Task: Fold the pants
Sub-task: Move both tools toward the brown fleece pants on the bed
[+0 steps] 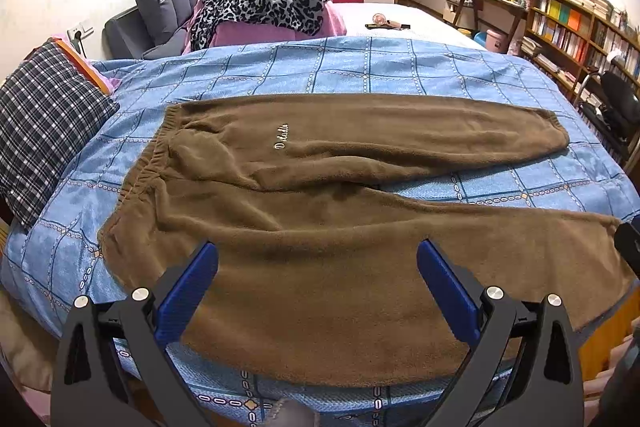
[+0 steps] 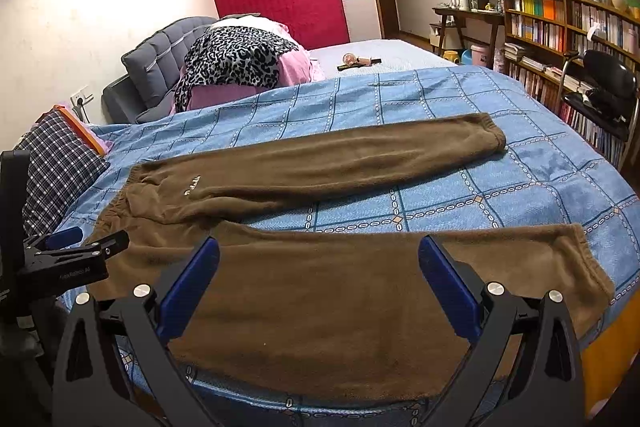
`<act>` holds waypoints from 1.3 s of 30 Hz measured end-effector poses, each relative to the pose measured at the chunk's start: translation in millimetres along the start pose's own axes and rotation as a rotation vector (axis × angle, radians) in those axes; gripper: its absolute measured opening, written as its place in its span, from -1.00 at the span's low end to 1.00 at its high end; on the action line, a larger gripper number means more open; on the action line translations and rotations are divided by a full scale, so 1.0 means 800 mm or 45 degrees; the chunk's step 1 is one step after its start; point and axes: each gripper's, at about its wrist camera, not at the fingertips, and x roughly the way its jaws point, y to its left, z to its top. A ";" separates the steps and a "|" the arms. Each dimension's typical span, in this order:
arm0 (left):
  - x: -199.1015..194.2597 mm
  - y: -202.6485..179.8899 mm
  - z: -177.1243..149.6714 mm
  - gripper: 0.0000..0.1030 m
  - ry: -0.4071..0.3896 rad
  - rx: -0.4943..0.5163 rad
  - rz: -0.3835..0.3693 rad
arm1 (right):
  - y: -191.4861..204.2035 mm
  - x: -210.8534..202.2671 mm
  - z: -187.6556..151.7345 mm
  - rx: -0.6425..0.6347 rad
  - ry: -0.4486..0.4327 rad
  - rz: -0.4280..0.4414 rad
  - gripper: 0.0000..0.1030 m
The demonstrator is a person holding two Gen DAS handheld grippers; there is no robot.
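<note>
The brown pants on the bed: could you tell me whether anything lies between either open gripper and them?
Nothing visible does. The brown pants lie spread flat on the blue blanket, legs apart. The left gripper and right gripper both hover open directly over the near leg, with only bare fabric in front.

pants (image 1: 320,227) flat on blanket (image 1: 360,67), pillow (image 1: 44,123) left

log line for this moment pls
stage: pre-grasp | pants: flat on blue blanket, legs apart, unfolded | left hand-held gripper: open, empty | right hand-held gripper: open, empty
</note>
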 end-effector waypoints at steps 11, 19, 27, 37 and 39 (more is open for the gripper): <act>0.011 0.008 0.000 0.91 0.030 -0.025 0.005 | 0.000 0.010 -0.001 0.010 0.028 0.007 0.95; 0.020 0.012 0.004 0.91 0.041 -0.027 0.004 | 0.001 0.024 -0.002 0.015 0.063 0.004 0.95; 0.037 0.012 0.008 0.91 0.069 -0.015 0.006 | -0.012 0.040 0.001 0.060 0.084 -0.017 0.95; 0.064 0.022 0.021 0.91 0.094 -0.023 0.039 | -0.028 0.061 0.013 0.098 0.101 -0.046 0.95; 0.069 0.023 0.023 0.91 0.106 -0.023 0.033 | -0.030 0.067 0.015 0.104 0.107 -0.048 0.95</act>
